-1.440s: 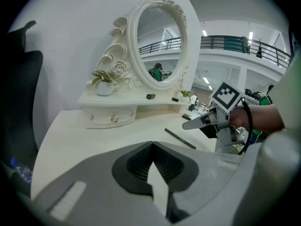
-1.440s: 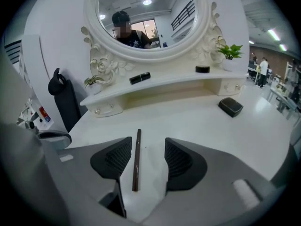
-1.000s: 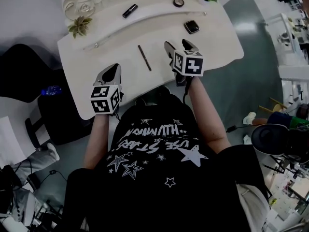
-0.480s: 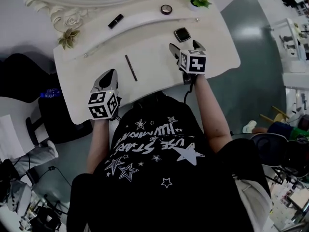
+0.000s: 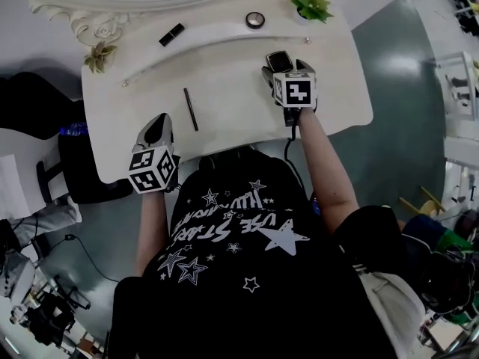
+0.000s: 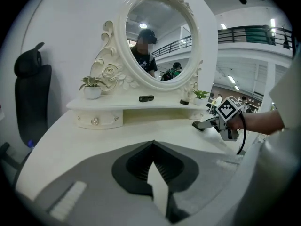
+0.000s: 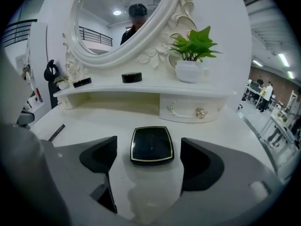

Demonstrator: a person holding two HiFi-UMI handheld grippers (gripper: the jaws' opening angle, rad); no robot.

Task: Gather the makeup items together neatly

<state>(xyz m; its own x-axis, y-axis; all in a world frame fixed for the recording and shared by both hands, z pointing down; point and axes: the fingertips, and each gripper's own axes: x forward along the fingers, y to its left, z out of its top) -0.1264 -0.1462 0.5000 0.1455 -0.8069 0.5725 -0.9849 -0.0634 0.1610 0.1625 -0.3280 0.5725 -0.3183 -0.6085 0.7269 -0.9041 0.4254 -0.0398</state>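
- Our left gripper has its jaws pressed together on nothing. It sits at the front-left edge of the dressing table, well apart from every item.
- The makeup pencil lies between our grippers, its long axis running away from us.
- Our right gripper is nearest the black compact. Its jaws have just been opening, then easing in slightly. They now stand wide, flanking the compact's side edges without touching it. The compact lies flat, straight ahead.
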